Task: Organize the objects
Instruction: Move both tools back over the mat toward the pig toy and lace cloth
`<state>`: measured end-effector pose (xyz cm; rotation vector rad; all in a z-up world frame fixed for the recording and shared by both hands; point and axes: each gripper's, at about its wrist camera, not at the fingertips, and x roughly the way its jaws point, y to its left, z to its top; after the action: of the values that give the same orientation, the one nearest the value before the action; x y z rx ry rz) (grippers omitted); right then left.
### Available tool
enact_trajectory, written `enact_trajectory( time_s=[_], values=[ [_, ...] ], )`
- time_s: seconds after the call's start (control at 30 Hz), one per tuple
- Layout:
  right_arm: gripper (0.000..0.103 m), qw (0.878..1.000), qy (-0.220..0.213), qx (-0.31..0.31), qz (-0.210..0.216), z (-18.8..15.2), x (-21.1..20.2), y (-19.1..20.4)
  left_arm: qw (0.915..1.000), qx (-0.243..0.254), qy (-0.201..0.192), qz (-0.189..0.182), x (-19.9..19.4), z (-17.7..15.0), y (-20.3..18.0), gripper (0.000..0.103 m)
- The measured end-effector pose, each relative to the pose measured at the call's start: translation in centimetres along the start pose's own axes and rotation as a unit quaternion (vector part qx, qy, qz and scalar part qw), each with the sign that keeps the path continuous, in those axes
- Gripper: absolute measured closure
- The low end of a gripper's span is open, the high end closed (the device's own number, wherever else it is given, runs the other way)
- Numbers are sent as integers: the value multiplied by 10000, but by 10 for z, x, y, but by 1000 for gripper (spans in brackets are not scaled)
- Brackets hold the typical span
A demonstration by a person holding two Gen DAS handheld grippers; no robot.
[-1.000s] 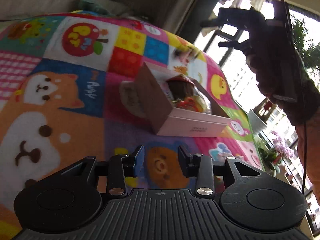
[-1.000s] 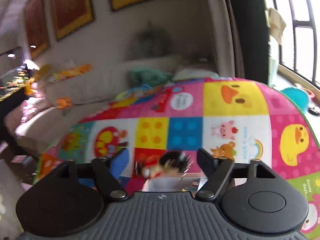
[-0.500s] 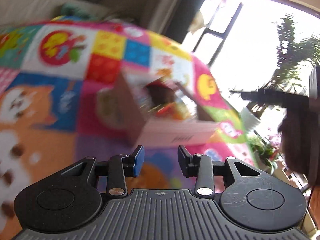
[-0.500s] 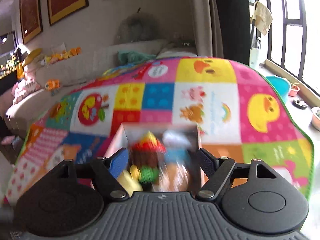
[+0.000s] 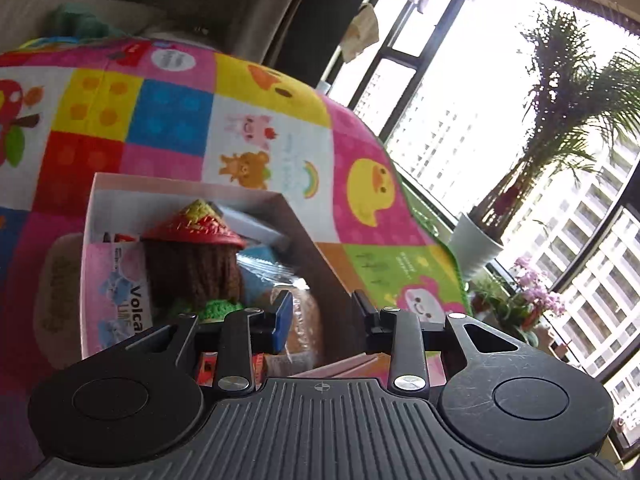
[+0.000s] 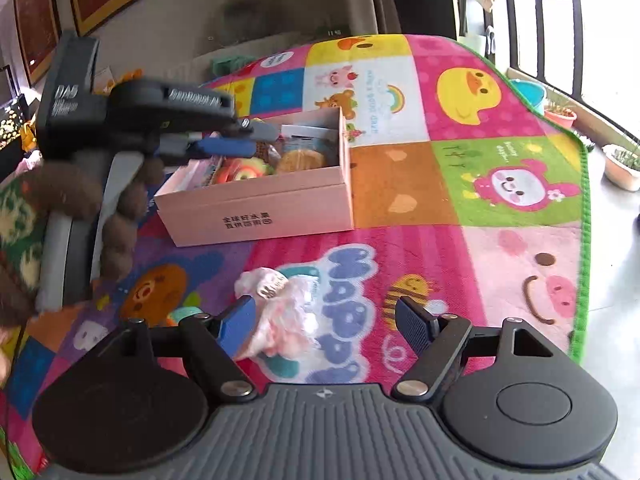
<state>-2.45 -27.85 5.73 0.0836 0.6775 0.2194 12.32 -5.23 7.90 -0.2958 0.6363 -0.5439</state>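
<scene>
A pink cardboard box stands open on the colourful play mat, filled with toys and packets. In the left wrist view the box holds a doll with a red straw hat and a wrapped brown round item. My left gripper is open, its fingers astride the box's right wall; it also shows in the right wrist view over the box. My right gripper is open and empty, low over the mat, with a crumpled pink-white wrapper at its left finger.
A sofa lies behind the mat. Potted plants and large windows stand at the right. The mat's green edge meets bare floor with small pots.
My left gripper has moved forward over the box, its fingers now astride the right wall. My right gripper has pulled back from the box and dropped low near the wrapper.
</scene>
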Motion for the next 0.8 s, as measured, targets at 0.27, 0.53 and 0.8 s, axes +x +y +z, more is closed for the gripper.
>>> enact_trajectory(
  time_s=[0.27,0.53,0.8],
  values=[
    [21,9991,-211,-364,92,-5,-12,9,9951,855,486,128,-88,-55,-6,68],
    [23,9862,284,-1313,965,-29,-3,81,9945,-9,538,902,-151,-93,51,68],
    [25,9707,348,-1480,1859,-31,20,155,9947,-193,343,954,-169,-88,59,68]
  ],
)
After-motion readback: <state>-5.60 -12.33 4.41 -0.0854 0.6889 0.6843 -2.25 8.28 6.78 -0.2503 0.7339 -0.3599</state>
